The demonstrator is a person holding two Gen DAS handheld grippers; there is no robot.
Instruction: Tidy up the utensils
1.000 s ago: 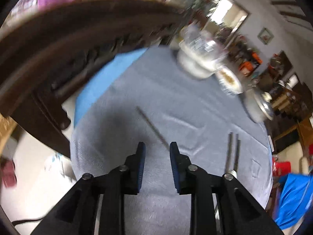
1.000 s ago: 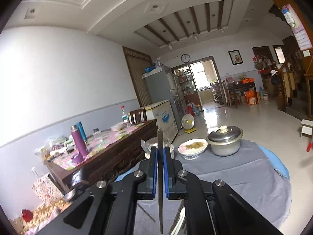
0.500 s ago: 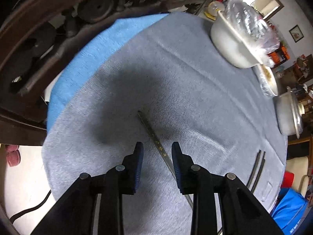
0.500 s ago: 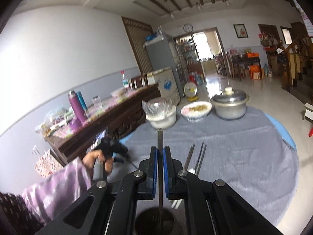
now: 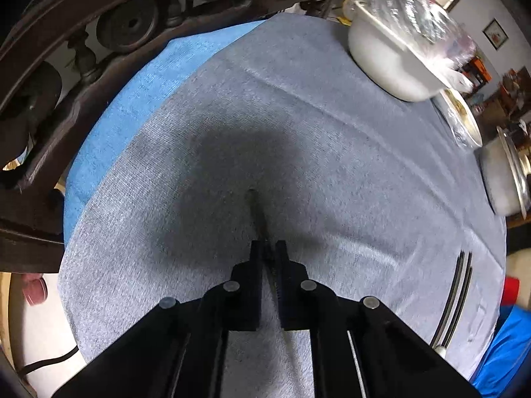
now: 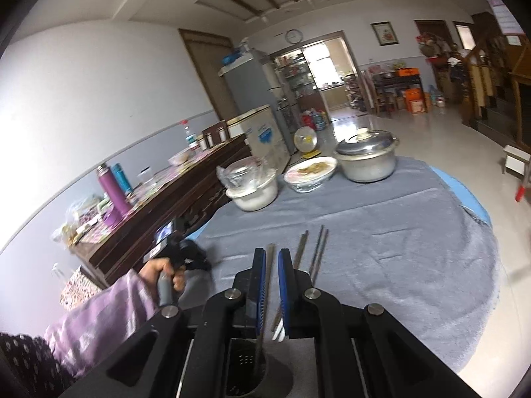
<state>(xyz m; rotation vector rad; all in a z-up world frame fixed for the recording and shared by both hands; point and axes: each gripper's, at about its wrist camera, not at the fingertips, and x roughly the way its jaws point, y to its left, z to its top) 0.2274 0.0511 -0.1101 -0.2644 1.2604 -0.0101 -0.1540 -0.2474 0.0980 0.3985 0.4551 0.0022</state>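
Note:
On the grey cloth point(image 5: 332, 152) lies a thin metal chopstick point(image 5: 255, 209), and my left gripper point(image 5: 268, 243) points steeply down over it. Its jaws are closing, with the pads pinching the chopstick's near part. The right wrist view shows that same gripper point(image 6: 195, 258) held by a hand point(image 6: 162, 272) in a purple sleeve. My right gripper point(image 6: 272, 252) has its jaws opening, and a second chopstick point(image 6: 268, 272) stands between them. That chopstick leans on the left pad, its lower end inside a dark perforated holder point(image 6: 245, 361). More chopsticks point(image 6: 318, 248) lie just beyond.
At the far side of the round table stand a white pot under plastic wrap point(image 6: 254, 189), a bowl of food point(image 6: 310, 172) and a lidded steel pot point(image 6: 366, 159). A dark wooden sideboard point(image 6: 166, 212) runs along the left. A chopstick pair point(image 5: 459, 285) lies near the right edge.
My left gripper dropped onto the lone chopstick and shut around it. My right gripper sank toward the table, the chopstick's end went into the holder, and its pads parted slightly.

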